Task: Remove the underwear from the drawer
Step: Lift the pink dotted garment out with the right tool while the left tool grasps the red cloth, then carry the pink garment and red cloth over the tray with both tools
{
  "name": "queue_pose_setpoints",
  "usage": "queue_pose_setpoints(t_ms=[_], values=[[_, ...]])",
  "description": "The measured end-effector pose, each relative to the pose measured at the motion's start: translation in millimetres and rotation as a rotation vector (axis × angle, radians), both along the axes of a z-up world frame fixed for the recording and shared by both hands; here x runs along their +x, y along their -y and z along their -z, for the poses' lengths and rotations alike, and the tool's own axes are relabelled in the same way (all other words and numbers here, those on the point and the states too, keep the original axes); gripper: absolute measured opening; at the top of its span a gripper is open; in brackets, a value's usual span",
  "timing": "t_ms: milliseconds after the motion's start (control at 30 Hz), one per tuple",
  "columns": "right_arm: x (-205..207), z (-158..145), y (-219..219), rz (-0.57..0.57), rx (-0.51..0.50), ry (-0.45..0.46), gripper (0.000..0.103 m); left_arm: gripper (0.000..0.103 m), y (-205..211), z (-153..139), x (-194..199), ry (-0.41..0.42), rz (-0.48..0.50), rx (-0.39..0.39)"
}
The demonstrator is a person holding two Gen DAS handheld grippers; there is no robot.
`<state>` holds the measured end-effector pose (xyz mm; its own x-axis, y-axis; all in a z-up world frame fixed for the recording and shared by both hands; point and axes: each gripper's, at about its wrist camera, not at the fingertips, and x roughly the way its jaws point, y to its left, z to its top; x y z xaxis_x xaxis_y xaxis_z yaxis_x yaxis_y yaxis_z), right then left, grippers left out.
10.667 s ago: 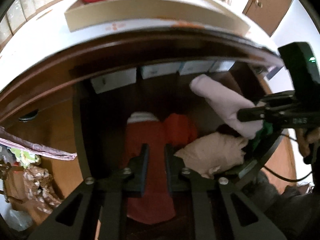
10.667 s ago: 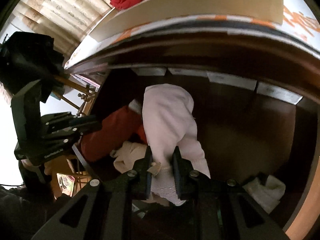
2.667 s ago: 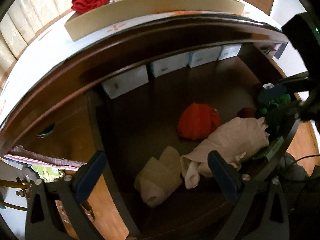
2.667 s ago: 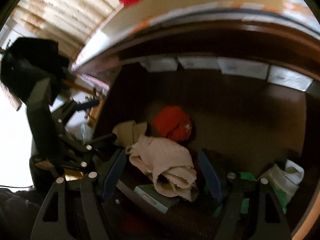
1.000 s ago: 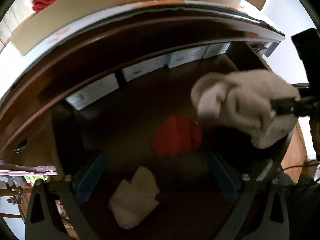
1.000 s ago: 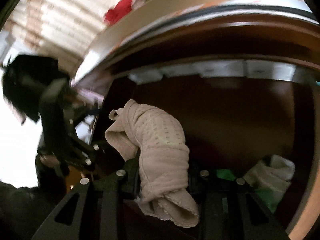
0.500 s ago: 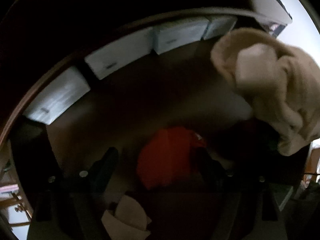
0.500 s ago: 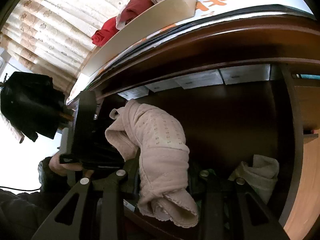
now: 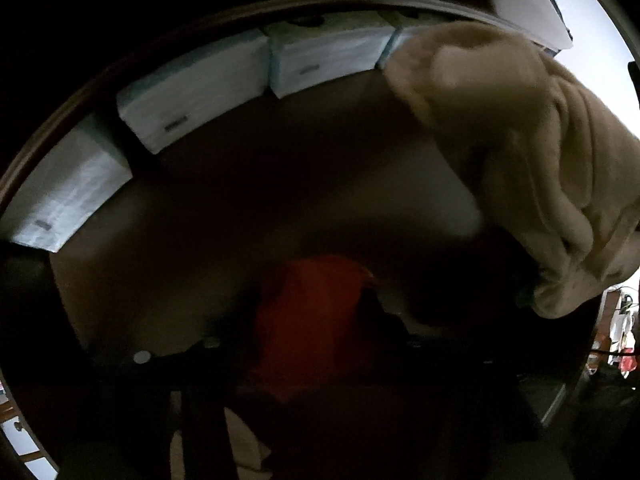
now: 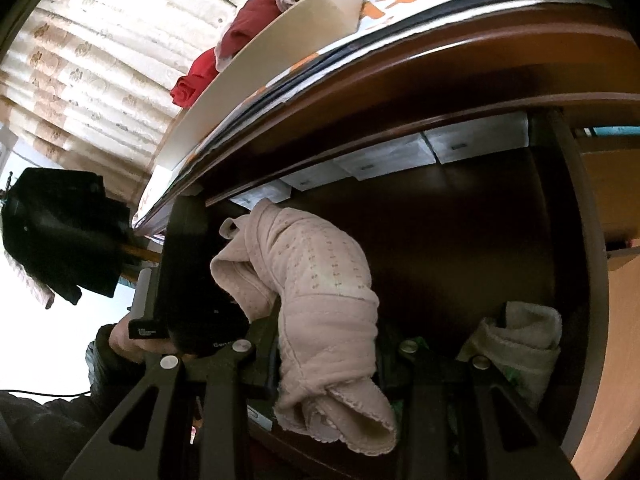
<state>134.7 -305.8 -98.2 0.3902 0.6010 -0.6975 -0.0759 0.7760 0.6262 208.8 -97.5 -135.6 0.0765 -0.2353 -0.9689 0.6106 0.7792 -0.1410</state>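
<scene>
Here the right gripper [image 10: 326, 354] pinches the pink underwear [image 10: 320, 292] above the drawer [image 10: 460, 216] floor's bare middle; the left gripper's [image 9: 304, 352] spread is too dark to tell.

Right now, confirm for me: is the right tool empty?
No, the right tool is clamped on a rolled pale pink garment, held up in front of the open drawer.

I see a pale pink garment [image 10: 320, 292] with small dotted rows, and its edge is scalloped. In the dark brown drawer [image 10: 480, 216] lies an orange-red bundle [image 9: 316, 320]. The boxes [image 9: 192, 92] at the back are white. The folded cloth [image 10: 520, 340] is cream, and on top the clothes [image 10: 224, 52] are red.
</scene>
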Motion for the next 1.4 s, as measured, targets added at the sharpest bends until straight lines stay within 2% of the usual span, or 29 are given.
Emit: queue_pose_setpoints(t_ms=[100,200,333,733,800,933,1400], values=[[0,-3,2,0.011,0.015,0.016,0.036,0.032,-3,-5,-3,0.015,-0.012,-0.029],[-2,-9,6,0.03,0.034,0.043,0.036,0.029,-11,-15,-6,0.061,-0.045,-0.063],[-5,-16,12,0.053,0.057,0.06,0.036,0.029,-22,-37,-17,0.098,-0.065,-0.136],[-19,-53,13,0.063,0.083,0.139,0.036,0.029,-42,-102,-53,0.25,-0.033,-0.206],[-19,-58,14,0.063,0.084,0.151,0.036,0.029,-20,-114,-56,0.273,-0.04,-0.225],[-17,-71,15,0.058,0.082,0.181,0.036,0.029,-22,-137,-51,0.324,-0.059,-0.256],[9,-135,21,0.094,0.094,0.335,0.036,0.029,-51,-209,-16,0.518,-0.118,-0.278]])
